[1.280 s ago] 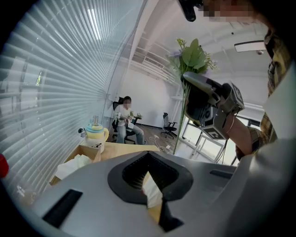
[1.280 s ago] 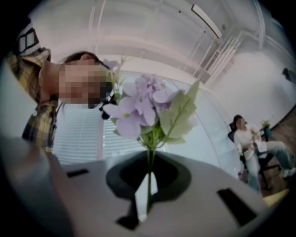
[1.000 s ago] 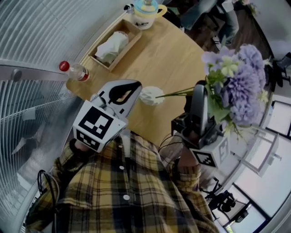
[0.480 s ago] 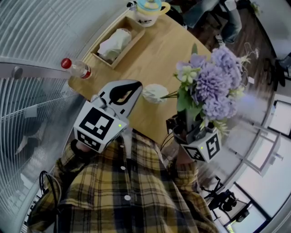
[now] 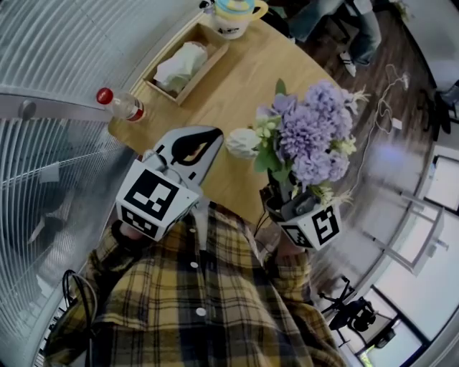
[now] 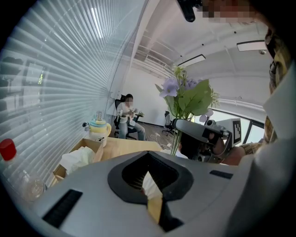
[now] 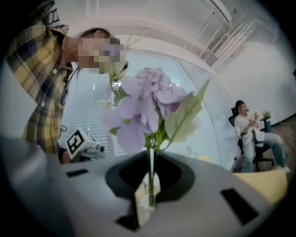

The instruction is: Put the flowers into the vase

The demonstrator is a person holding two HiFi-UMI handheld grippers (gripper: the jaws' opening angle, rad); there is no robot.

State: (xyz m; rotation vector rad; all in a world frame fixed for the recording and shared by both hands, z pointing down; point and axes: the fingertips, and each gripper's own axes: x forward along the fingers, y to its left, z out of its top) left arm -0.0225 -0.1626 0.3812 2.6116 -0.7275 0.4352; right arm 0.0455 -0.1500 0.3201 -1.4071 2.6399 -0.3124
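Observation:
A bunch of purple flowers with green leaves stands upright in my right gripper, which is shut on the thin green stems. Only the marker cube and part of the body show under the blooms. The white vase stands on the wooden table, just left of the bouquet's lower leaves. My left gripper lies with its jaws together, tips right beside the vase's left side. In the left gripper view a white sliver shows in the slit of the left gripper, with the flowers ahead.
A wooden box holding white tissue sits at the table's far left. A clear bottle with a red cap lies near the left edge, and a yellow and blue pot stands at the far end. A seated person is beyond.
My right gripper has come down and to the left with the flowers, and the bouquet now sits close beside the vase. The left gripper has kept still.

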